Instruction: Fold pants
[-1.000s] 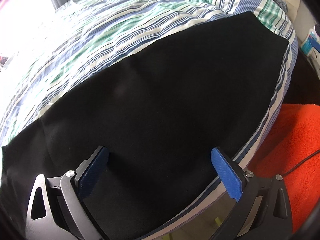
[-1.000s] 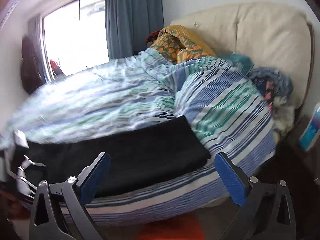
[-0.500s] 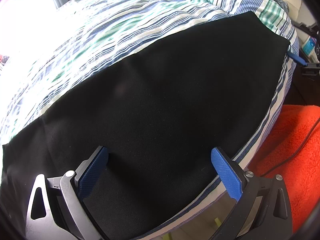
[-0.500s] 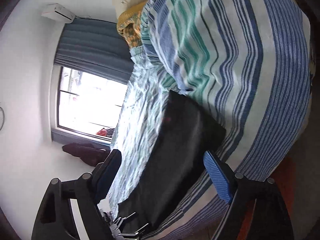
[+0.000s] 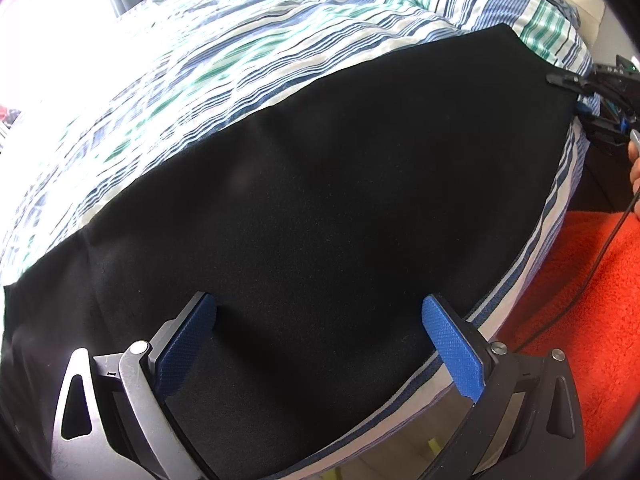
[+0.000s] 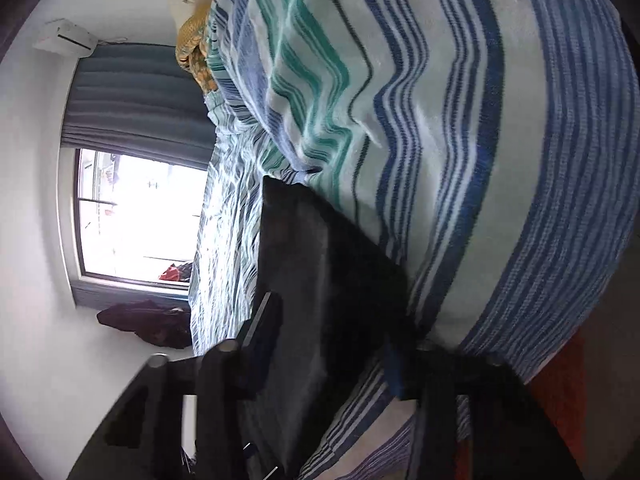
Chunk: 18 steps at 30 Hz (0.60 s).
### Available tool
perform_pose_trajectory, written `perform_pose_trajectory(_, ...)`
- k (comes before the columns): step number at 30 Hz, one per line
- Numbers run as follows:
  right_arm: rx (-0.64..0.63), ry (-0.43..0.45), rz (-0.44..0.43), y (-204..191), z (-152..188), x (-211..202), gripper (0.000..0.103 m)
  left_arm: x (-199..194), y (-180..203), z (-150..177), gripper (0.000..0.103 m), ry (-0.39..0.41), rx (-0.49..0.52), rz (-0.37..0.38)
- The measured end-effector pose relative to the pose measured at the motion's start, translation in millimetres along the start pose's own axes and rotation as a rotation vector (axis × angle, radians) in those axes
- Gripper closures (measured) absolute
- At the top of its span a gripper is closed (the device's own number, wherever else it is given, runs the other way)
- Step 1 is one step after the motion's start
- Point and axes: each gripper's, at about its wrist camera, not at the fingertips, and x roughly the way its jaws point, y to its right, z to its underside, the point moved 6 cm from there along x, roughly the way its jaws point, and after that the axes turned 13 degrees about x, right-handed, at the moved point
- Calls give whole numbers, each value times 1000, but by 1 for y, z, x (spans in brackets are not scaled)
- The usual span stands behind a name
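Note:
The black pants (image 5: 320,216) lie flat in a long strip on the striped bedspread (image 5: 224,40), near the bed's front edge. My left gripper (image 5: 318,324) is open and hovers just above the near end of the pants, holding nothing. My right gripper (image 6: 328,356) is open, rolled sideways, with its jaws on either side of the far end of the pants (image 6: 320,264). It also shows in the left wrist view (image 5: 600,108) at the pants' far corner.
An orange rug (image 5: 588,320) lies on the floor right of the bed, with a thin black cable (image 5: 592,272) across it. A window (image 6: 136,216), a grey curtain (image 6: 136,96) and a yellow patterned pillow (image 6: 196,56) lie beyond the bedspread (image 6: 460,120).
My right gripper rolled sideways and came down to the far end of the pants, entering the left wrist view. My left gripper has hardly moved.

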Motion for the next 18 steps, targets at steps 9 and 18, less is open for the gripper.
perform_pose_trajectory(9,-203,64,-89,-34,20,-24,91,2,3,2,0,-3,1,-15)
perform_pose_trajectory(18,-108,31,-195,-36,28,-41,91,1,-5,1,1,-23,-14,32)
